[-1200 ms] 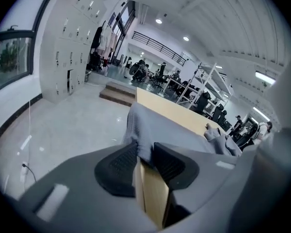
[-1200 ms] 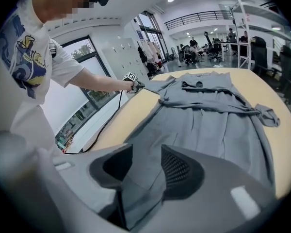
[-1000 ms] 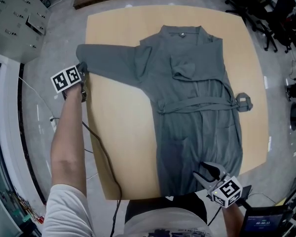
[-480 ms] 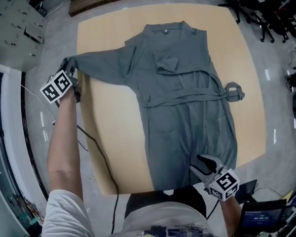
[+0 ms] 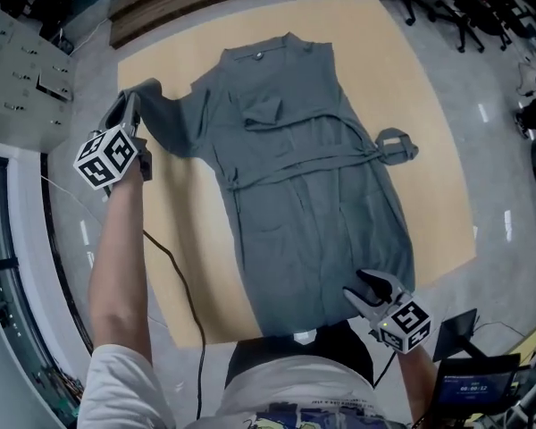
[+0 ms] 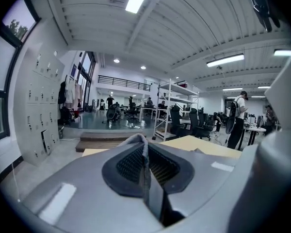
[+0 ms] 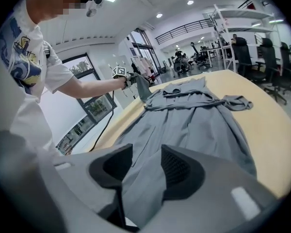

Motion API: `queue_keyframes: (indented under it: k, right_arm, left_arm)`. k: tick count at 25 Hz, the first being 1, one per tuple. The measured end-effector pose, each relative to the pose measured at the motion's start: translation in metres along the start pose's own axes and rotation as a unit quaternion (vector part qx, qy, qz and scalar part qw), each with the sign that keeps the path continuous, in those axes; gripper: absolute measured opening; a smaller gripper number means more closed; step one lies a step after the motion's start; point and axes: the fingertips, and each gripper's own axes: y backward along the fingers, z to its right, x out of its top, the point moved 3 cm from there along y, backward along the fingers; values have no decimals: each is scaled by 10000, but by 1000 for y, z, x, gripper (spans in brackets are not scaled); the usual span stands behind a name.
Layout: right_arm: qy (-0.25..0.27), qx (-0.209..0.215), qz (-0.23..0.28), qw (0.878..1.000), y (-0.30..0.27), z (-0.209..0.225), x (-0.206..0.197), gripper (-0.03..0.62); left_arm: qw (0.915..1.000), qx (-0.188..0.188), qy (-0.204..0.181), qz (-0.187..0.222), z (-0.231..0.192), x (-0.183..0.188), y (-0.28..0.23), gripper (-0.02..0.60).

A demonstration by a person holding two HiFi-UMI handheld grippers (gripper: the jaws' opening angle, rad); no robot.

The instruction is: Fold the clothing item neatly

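The robe (image 5: 313, 195) is a flat slate grey all over, no print, and the belt's the same shade. The table (image 5: 183, 239) under it is pale tan wood. The left gripper (image 5: 128, 104) and right gripper (image 5: 372, 284) are both mid grey with black ribbed pads (image 7: 182, 171). Each has a cube (image 5: 107, 157) of black-and-white square markers. The floor (image 5: 482, 88) is shiny grey, the cable (image 5: 202, 365) is black, and the T-shirt (image 7: 19, 47) is white with a blue and yellow print.

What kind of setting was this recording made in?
Probably a large open-plan office or lab hall: black office chairs, a white shelving rack, and grey lockers along one wall.
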Motion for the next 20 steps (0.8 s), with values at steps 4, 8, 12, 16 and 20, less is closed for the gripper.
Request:
queue_keyframes:
  k: [4,8,12,16,20]
  right_arm:
    - [-114,-78,96,9999,17,11,-9,178]
    - [-205,-150,158,9996,30,23,-19,178]
    - [-280,-222,220,9991,42,35,-26,178]
    - [-373,-260,258,9986,54,44,-32,178]
    - [-487,-299,273,9980,71,55,-44,178]
  left_arm:
    - [9999,-85,-132,-31,46,5,-14,23]
    - [9993,-250,-280,-20,97,8,-28,23]
    - [9974,-482,-514,-118,155,6,-50,23]
    - [9952,-568,-756,-263,209,-2,-72,23]
    - [9892,-660,-1210,-508,271,-20,-95,23]
